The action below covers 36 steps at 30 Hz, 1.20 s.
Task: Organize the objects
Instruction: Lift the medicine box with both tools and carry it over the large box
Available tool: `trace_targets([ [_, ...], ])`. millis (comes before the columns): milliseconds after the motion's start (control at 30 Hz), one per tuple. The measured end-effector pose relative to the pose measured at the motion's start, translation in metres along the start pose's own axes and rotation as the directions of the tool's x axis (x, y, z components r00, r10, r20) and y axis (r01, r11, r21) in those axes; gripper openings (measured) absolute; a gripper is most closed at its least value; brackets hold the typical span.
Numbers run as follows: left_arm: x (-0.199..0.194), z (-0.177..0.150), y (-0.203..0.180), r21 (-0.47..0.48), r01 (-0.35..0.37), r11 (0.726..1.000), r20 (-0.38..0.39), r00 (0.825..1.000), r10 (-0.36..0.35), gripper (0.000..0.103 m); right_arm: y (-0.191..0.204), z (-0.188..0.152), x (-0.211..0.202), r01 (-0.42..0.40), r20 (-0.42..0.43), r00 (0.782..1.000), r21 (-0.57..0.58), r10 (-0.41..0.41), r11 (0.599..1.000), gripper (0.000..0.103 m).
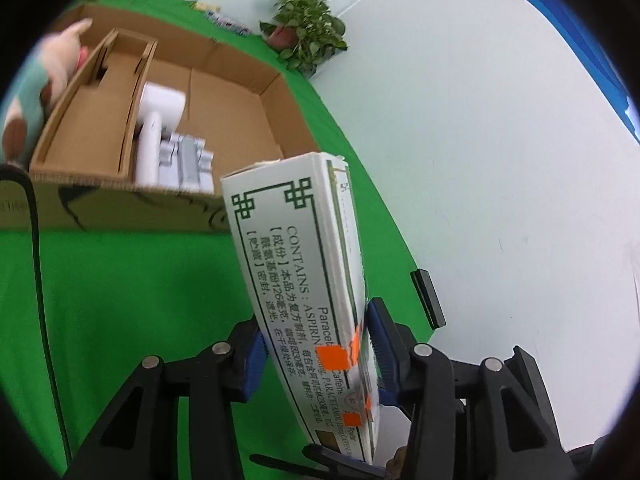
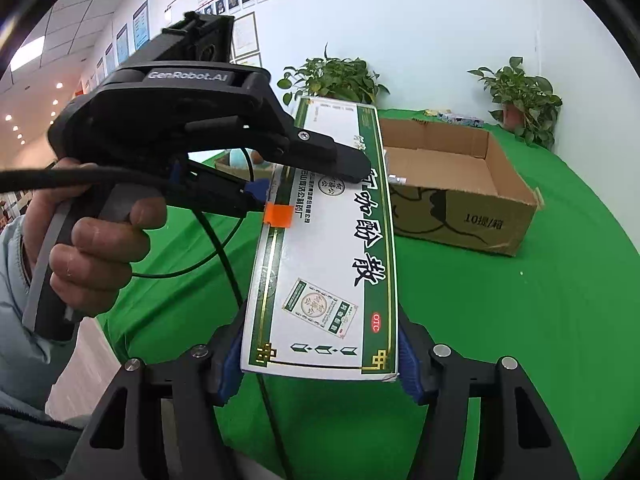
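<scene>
While both sets of blue pads [image 1: 380, 344] pressed on the same white-and-green medicine box [image 1: 296, 264], we kept that box lifted clear of the green table [image 1: 132, 288]. In the left wrist view, the left gripper [image 1: 316, 350] clamped the box across its thin sides near an orange sticker [image 1: 336, 354], with the box standing tilted away from the camera and its far end up near the edge of the cardboard box [image 1: 224, 92]. In the right wrist view, the right gripper [image 2: 320, 364] squeezed the near end of the medicine box [image 2: 332, 248] across its broad printed face, pads touching both long edges.

Further along that face we saw the left gripper [image 2: 308, 184] reaching in from the left, one black finger over the print and a blue pad [image 2: 254, 190] at the edge by the sticker. A hand [image 2: 92, 240] in a pale sleeve [image 2: 16, 320] held its handle, a black cable [image 2: 224, 256] trailing below.

Beyond the medicine box, the open cardboard box [image 2: 460, 184] sat on the table. Seen from the left wrist, it held a white hair dryer [image 1: 156, 120] and small grey-white packs [image 1: 186, 160] beside a cardboard divider [image 1: 136, 108], with a plush toy [image 1: 52, 76] just outside its left wall. Potted plants [image 2: 520, 96] stood at the wall behind.
</scene>
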<state>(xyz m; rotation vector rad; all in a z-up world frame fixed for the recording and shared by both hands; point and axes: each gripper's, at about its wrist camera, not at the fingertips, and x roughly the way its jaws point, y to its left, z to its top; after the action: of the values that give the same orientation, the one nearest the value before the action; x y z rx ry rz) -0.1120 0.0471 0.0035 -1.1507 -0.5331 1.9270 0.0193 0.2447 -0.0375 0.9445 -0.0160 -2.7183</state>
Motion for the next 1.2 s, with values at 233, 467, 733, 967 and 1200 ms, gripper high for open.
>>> trace_targets([
  [233, 0.001, 0.039, -0.03, 0.097, -0.053, 0.994, 0.036, 0.998, 0.049, 0.043, -0.015, 0.037, 0.004, -0.012, 0.054, 0.998, 0.056, 0.008, 0.998, 0.059],
  [467, 0.003, 0.087, -0.06, 0.221, -0.109, 0.969, 0.071, 0.993, 0.095, 0.043, -0.043, 0.085, 0.007, -0.03, 0.117, 0.993, 0.121, 0.016, 0.992, 0.059],
  [733, 0.031, 0.145, -0.054, 0.221, -0.161, 0.962, 0.057, 0.987, 0.152, 0.042, -0.086, 0.146, 0.04, -0.09, 0.099, 0.993, 0.221, 0.07, 0.971, 0.059],
  [967, 0.071, 0.171, -0.029, 0.177, -0.18, 0.968, -0.009, 0.983, 0.184, 0.042, -0.121, 0.16, 0.079, -0.126, 0.03, 0.992, 0.316, 0.123, 0.94, 0.059],
  [1200, 0.099, 0.176, -0.003, 0.112, -0.141, 0.984, -0.085, 0.985, 0.151, 0.036, -0.142, 0.157, 0.115, -0.087, -0.087, 0.988, 0.347, 0.125, 0.934, 0.063],
])
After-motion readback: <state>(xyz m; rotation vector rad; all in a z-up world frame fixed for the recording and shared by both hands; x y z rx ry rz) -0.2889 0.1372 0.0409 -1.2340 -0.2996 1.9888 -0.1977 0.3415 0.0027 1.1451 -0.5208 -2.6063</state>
